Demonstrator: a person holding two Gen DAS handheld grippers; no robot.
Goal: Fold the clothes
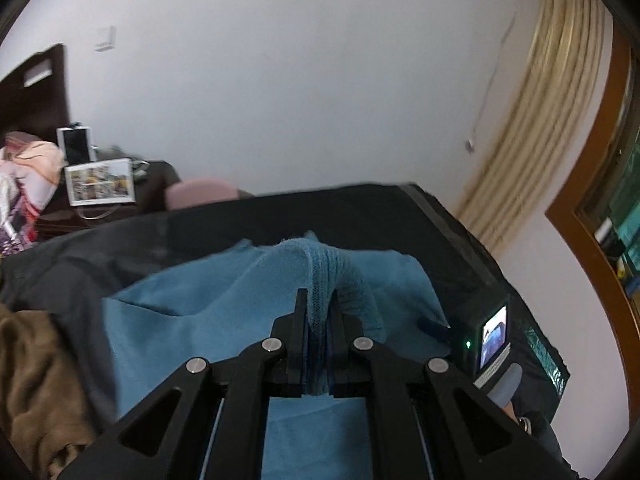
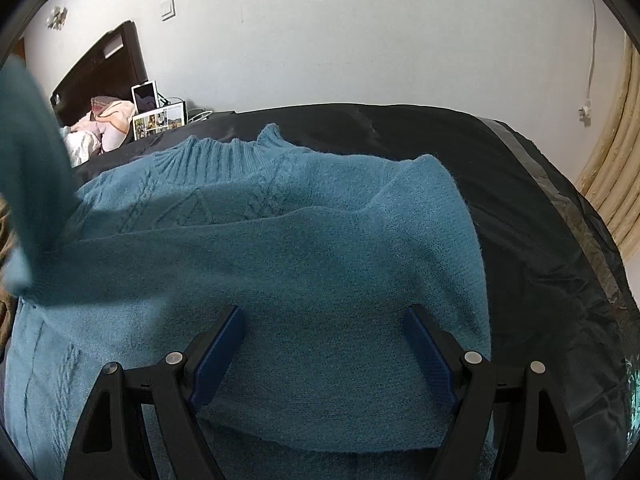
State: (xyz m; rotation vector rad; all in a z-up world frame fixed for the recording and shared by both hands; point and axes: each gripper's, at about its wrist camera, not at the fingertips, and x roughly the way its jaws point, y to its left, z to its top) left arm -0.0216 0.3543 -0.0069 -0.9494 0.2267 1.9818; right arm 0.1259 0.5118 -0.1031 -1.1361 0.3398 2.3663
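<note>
Lying across a surface draped in black cloth (image 2: 520,216), the blue knit sweater (image 2: 320,248) occupies most of the right wrist view; whether the surface beneath the cloth is a bed or a bench cannot be told. A white wall (image 2: 360,40) closes the room behind, with beige curtains (image 1: 552,120) at the right and a wood-framed window (image 1: 600,208) beyond them. The sweater's long axis runs from the near edge toward the wall, its ribbed collar (image 2: 228,152) at the far end, pointing away from the cameras. The left tool (image 1: 320,312) is clamped tight on a ribbed blue edge of the sweater, raised above the garment. The right tool (image 2: 324,356) hangs over the sweater's lower body with its fingers spread wide, gripping nothing. A lifted blue fold (image 2: 28,184) blocks the left side of the right wrist view. At the far left stand a dark headboard (image 2: 104,64), pink bedding (image 2: 108,120), a printed photo sheet (image 1: 100,182) and a small white-framed screen (image 1: 76,146). A brown garment (image 1: 36,384) lies just beside the sweater's left edge.
</note>
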